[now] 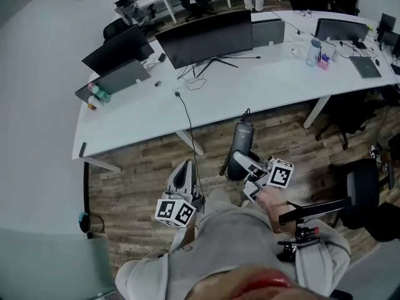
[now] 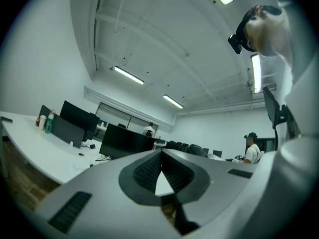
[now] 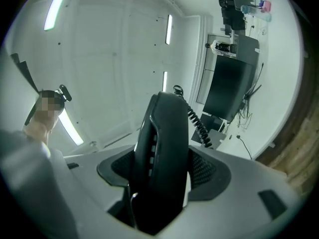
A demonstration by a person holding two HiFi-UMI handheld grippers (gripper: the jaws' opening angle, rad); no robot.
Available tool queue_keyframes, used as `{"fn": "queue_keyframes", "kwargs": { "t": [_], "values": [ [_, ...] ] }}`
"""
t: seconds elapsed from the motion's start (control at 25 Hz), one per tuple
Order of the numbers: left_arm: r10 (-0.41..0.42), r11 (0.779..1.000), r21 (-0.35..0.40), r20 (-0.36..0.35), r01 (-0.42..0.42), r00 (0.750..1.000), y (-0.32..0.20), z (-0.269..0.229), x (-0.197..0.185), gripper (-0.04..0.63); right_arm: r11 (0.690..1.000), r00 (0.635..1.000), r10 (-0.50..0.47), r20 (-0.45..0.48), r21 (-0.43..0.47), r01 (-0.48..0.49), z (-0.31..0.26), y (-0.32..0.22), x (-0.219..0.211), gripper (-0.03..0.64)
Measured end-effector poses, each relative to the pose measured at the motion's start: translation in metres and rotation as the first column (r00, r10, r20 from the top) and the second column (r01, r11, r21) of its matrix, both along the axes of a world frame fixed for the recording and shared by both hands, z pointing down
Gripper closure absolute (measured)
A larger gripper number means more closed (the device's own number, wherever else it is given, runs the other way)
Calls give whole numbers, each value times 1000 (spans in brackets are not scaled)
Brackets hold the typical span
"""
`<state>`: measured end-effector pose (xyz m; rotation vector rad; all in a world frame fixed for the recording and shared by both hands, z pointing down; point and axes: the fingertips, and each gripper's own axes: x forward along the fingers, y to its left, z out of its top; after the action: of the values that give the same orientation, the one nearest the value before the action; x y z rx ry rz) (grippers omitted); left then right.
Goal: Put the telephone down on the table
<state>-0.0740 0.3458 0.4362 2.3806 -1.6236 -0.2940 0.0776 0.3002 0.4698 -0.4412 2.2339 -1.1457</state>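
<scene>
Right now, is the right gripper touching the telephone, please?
Touching. In the right gripper view, the fingers of the right gripper clamp the telephone on both sides.

Left gripper (image 2: pixel 160 156) has its jaws pinched together on nothing, tilted up past a white desk (image 2: pixel 35 153) with dark monitors (image 2: pixel 124 142).

head view: steeply down from overhead | both gripper views: close, tilted toward ceiling (image 2: pixel 164 44) | shared: white table (image 1: pixel 250 86)

You have the telephone (image 3: pixel 164 148), a black handset trailing a coiled cord, standing nearly upright and pinched in your right claw (image 1: pixel 245 166). It hangs over the wooden floor (image 1: pixel 137 186), near you and apart from the white tabletop (image 1: pixel 262 83) farther off.
</scene>
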Motion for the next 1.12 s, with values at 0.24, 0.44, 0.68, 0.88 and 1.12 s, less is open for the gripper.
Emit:
{"fn": "queue_keyframes", "kwargs": {
  "t": [0.24,0.44,0.68,0.88,1.12],
  "values": [
    [29,999,-26,48,-27,998,-13,6,26,584,999,1000,-13,-27,-38,12,21,-8,19,316],
    [10,999,-32,64,-8,998,-19,8,29,584,999,1000,-18,-19,-41,17,35,-25,28,316],
    [-13,998,-62,94,19,995,-28,10,25,584,1000,1000,-21,-3,-23,20,33,-42,31,316],
    [15,998,-55,95,-9,995,-47,11,29,584,1000,1000,2,8,-31,-2,36,-58,33,316],
    [53,997,-66,61,-49,997,-70,23,29,584,999,999,29,-14,-41,-30,43,-75,34,316]
  ]
}}
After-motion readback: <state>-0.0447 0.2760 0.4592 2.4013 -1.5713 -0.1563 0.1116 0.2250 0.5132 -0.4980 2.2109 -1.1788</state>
